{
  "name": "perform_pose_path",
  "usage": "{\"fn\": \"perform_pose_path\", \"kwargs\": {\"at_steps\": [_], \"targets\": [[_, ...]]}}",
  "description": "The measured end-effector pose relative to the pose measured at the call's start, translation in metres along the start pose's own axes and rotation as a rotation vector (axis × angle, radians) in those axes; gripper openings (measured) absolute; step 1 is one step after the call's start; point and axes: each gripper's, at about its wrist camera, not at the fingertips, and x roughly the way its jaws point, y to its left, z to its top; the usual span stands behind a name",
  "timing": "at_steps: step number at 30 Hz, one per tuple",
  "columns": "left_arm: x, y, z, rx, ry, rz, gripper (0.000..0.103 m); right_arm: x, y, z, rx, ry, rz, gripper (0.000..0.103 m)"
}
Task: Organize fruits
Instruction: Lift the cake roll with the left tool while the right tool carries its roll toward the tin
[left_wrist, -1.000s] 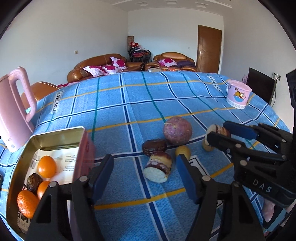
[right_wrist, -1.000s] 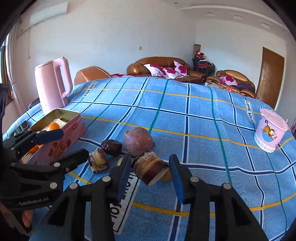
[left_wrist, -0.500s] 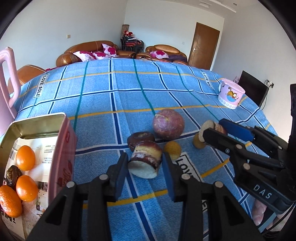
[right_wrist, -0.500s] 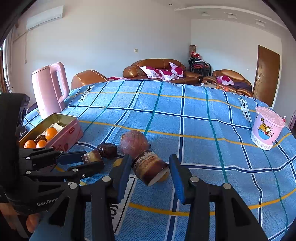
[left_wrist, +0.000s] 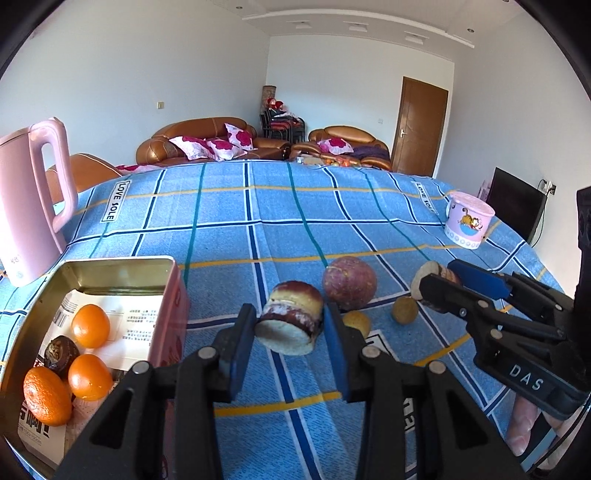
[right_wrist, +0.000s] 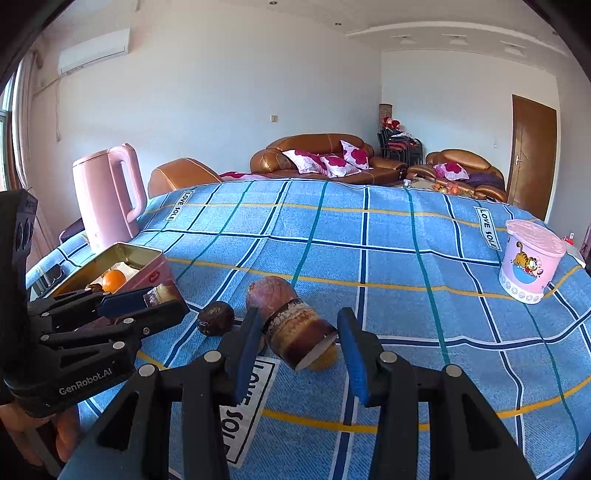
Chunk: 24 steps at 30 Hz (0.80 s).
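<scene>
- Now the left gripper (left_wrist: 290, 332) is clamped on a cut fruit piece (left_wrist: 291, 319), dark purple rind with a pale flat face, both blue pads pressed to its sides; the piece appears raised off the blue checked cloth (left_wrist: 258, 206), though how far is unclear.
- Just left of it stands the open tin (left_wrist: 122, 266), near the cloth's front-left corner, holding three oranges (left_wrist: 90, 325) and a dark wrinkled fruit (left_wrist: 61, 352) on printed paper.
- Beyond the held piece lies a round purple fruit (left_wrist: 349, 282), with two small yellowish fruits (left_wrist: 404, 310) beside it toward the right.
- The right gripper (right_wrist: 299, 341) has its left pad against a second cut piece (right_wrist: 301, 334), brown-skinned and lying tilted; a gap shows between that piece and the right pad, so the jaws are parted, not clamped.
- From the right wrist view, a small dark fruit (right_wrist: 216, 317) sits on the cloth just left of that piece, in front of the purple one.
- A pink kettle (right_wrist: 107, 195) stands at the cloth's far-left edge behind the tin.
- A pink cartoon cup (right_wrist: 530, 258) stands near the right edge, well apart from the fruit.
</scene>
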Motion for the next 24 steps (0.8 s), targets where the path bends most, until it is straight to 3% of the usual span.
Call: {"fn": "perform_pose_path", "kwargs": {"at_steps": [24], "targets": [[-0.024, -0.005, -0.001, 0.018, -0.125, 0.049, 0.039, -0.016, 0.001, 0.000, -0.010, -0.093, 0.000, 0.044]]}}
